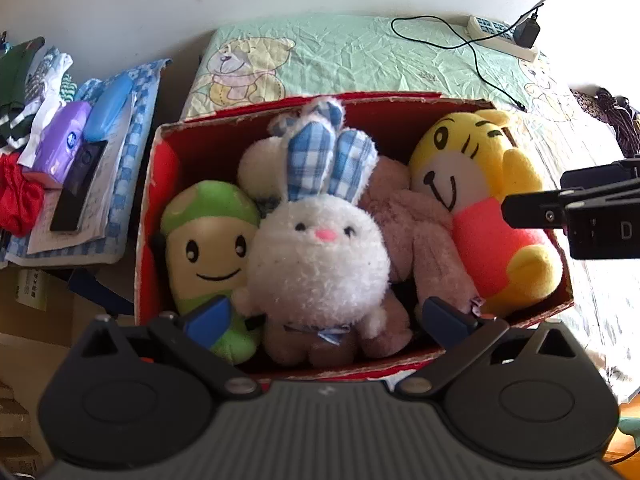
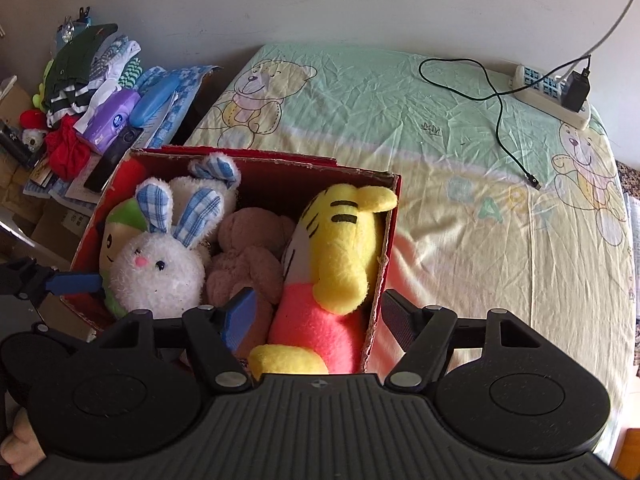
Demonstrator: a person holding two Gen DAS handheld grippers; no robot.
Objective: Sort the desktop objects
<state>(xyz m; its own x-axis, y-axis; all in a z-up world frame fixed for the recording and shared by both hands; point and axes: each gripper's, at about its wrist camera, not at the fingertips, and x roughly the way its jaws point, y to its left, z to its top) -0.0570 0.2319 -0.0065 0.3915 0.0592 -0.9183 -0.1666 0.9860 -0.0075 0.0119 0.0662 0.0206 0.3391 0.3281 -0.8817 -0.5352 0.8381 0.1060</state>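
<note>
A red cardboard box (image 1: 152, 184) (image 2: 384, 264) on the bear-print sheet holds several plush toys. A white bunny with blue-check ears (image 1: 320, 256) (image 2: 156, 268) sits front centre. A green smiling toy (image 1: 208, 240) is on its left, a pinkish-brown plush (image 1: 416, 220) (image 2: 248, 248) behind it, and a yellow tiger in pink (image 1: 472, 168) (image 2: 344, 240) fills the right end. My left gripper (image 1: 328, 318) is open, its jaws wide on either side of the bunny's lower body. My right gripper (image 2: 318, 316) is open too, straddling the tiger and the box's right wall.
A white power strip (image 2: 552, 96) with a black charger and trailing cable (image 2: 500, 120) lies at the far right of the sheet (image 2: 440, 200). Left of the box are folded clothes, a purple tissue pack (image 1: 64, 140), a blue case and a black phone (image 1: 76, 188).
</note>
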